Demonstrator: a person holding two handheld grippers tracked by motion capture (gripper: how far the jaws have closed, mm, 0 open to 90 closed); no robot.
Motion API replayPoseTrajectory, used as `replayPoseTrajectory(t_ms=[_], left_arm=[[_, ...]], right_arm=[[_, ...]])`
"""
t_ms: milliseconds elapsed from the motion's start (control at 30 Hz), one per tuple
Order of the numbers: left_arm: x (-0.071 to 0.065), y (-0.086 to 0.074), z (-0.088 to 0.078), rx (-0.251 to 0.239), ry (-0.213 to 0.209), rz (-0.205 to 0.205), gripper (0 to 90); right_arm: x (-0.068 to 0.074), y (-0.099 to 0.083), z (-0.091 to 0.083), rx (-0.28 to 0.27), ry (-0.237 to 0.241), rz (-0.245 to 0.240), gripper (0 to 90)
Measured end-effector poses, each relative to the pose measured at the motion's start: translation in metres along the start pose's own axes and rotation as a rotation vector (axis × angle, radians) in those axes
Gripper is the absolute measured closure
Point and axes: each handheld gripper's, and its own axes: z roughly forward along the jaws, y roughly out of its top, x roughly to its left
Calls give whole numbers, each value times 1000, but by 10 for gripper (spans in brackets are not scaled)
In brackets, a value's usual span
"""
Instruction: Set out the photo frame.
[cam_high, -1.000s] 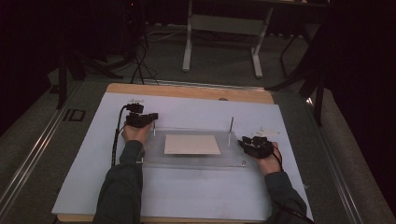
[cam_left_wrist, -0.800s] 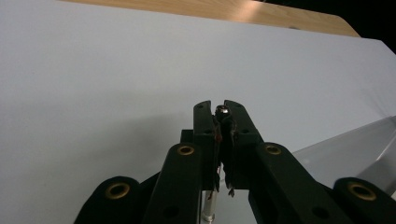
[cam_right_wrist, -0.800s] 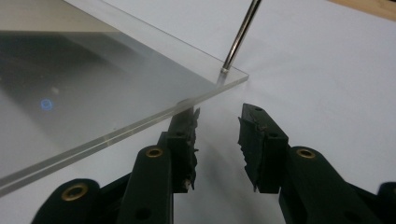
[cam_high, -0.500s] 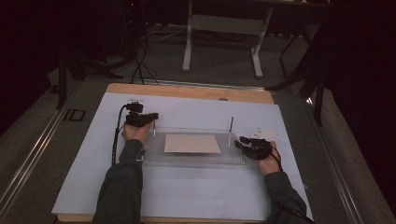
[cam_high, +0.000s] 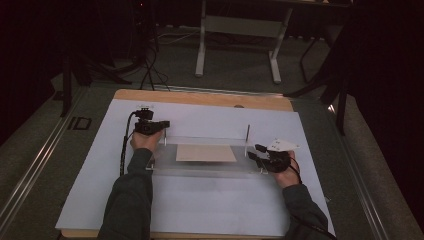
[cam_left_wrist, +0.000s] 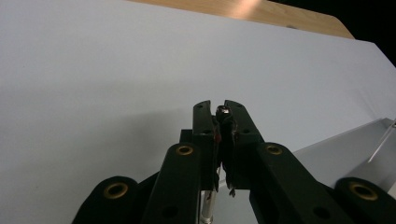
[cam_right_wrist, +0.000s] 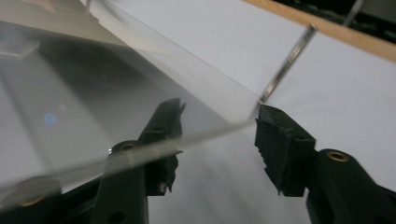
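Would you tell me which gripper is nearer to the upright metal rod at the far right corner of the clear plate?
Right. The right gripper sits just in front of the metal rod; the left gripper is across the clear plate, at its far left corner.

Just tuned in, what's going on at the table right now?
A person works a gripper in each hand at a clear plate that has a tan sheet on it and thin metal rods at its corners. The left gripper is shut on the top of the rod at the plate's left end. The right gripper sits at the plate's right corner; its jaws have just been opening and now stand apart, with the plate's edge between them and nothing clamped.
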Motion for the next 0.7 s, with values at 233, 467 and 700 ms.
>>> replayPoseTrajectory(t_ms=[233,467,700], left_arm=[[1,0,1,-1,-7,-7,841],[1,0,2,-6,3,17,840],[3,1,3,-5,-9,3,835]], right_arm=[[2,4,2,-28,9,-4,430],[2,6,4,-28,-10,-13,355],[5,9,6,-47,10,-42,385]])
